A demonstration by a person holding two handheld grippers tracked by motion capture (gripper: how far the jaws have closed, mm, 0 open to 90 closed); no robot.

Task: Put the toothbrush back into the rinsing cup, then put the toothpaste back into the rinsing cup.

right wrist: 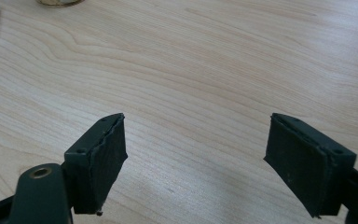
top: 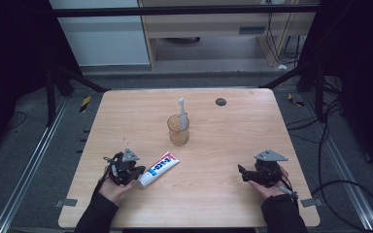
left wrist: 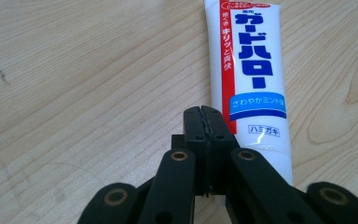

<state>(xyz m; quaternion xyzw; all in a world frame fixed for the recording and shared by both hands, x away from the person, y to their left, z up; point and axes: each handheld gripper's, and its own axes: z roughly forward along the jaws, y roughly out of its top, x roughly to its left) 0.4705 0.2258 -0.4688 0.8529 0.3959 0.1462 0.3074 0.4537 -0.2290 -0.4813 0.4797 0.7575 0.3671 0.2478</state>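
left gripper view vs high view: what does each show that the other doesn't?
Left gripper view alone: the blue print on the toothpaste tube is legible, and the left gripper has its jaws shut together, empty, beside the tube. High view alone: the cup holding a toothbrush, and the right gripper. Both: tube, left gripper, wooden table.

The toothpaste tube's (left wrist: 251, 70) cap end hides behind the left gripper's (left wrist: 204, 122) fingers.
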